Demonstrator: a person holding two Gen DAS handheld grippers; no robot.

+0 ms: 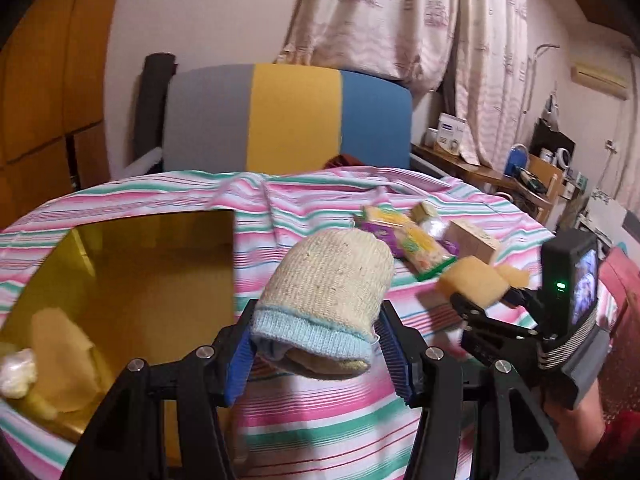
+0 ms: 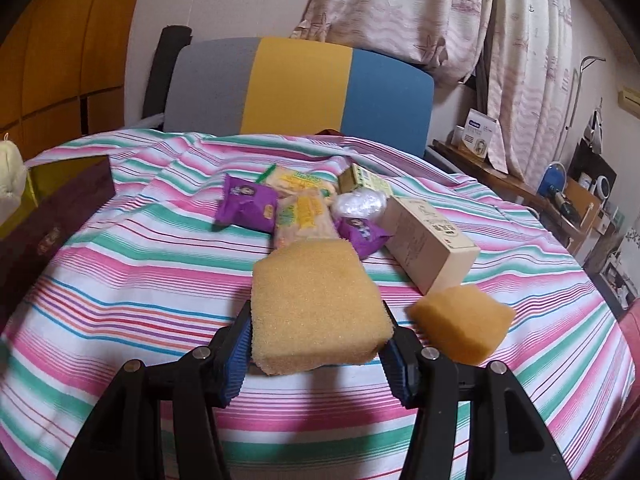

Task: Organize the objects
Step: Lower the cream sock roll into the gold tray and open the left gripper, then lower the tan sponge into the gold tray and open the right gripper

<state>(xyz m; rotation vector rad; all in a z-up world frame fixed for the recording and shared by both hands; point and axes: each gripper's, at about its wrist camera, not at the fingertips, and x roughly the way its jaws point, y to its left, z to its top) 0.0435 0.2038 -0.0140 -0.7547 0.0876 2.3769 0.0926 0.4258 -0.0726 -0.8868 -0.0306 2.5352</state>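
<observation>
We carry the rolled sock (image 1: 324, 280) in the left gripper (image 1: 316, 344), whose blue pads press on its cuff, toward the open yellow box (image 1: 132, 280) at the left edge of the striped bed cover (image 1: 320, 432); we should release it only when it is fully over the opening. The sock is cream knit with a pale blue cuff, soft and thick. The right gripper (image 2: 318, 344) is clamped on a yellow sponge (image 2: 316, 308), porous and squashy, held above the cover, beside a second sponge (image 2: 460, 322)
</observation>
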